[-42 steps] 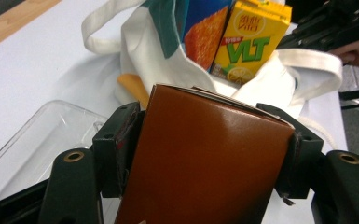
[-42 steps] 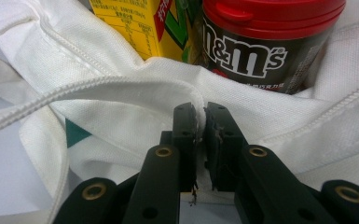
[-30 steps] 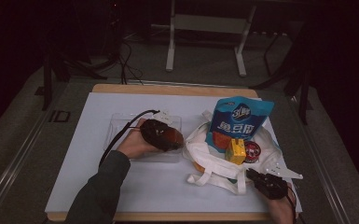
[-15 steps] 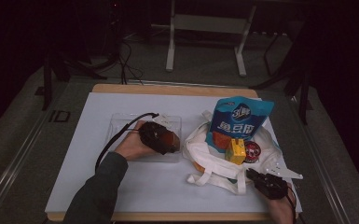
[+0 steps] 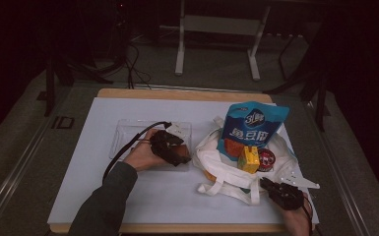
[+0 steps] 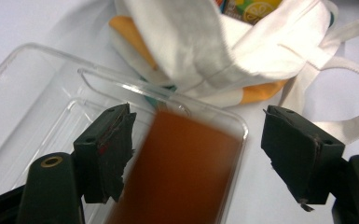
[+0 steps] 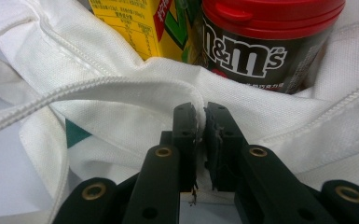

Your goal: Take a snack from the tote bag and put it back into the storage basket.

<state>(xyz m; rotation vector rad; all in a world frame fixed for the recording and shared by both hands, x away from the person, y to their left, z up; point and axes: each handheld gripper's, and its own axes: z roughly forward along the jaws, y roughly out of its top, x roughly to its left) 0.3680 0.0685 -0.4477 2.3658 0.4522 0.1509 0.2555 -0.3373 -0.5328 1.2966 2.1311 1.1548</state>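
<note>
Landmark: white tote bag [image 5: 236, 164], slumped open on the white table cover [image 5: 78, 196], right of centre.

1. Clear plastic tray [image 5: 128, 137]. Lies flat just left of the bag, long axis running left to right across the table, its right end nearest the bag's mouth.

2. Brown flat item [image 6: 182, 172]. Blurred in the left gripper view; kind cannot be told. It sits in the tray's bag-side end, long axis pointing toward the bag, directly between the spread jaws and touching neither as far as can be seen.

3. Left gripper [image 5: 170, 147]. Held over the tray's right end, just left of the bag. Jaws stand wide apart, gripping nothing. It faces the bag, so the bag's opening lies straight ahead of it, beyond the tray rim.

4. Bag contents, standing in the mouth: blue snack pouch [image 5: 253, 130] upright at the far side; yellow juice carton [image 5: 248, 160] in front of it; red-lidded candy tub [image 7: 261, 42] just right of the carton.

5. Right gripper [image 5: 283, 191]. At the bag's near-right edge. Jaws pressed together on a fold of the bag's hem [image 7: 168, 91], pinching the cloth; the carton and tub sit just beyond the pinched rim.

Judgement: the left gripper is the nearer to the brown item, which lies on the line from that gripper to the bag; the right one serves as an anchor on the rim.
</note>
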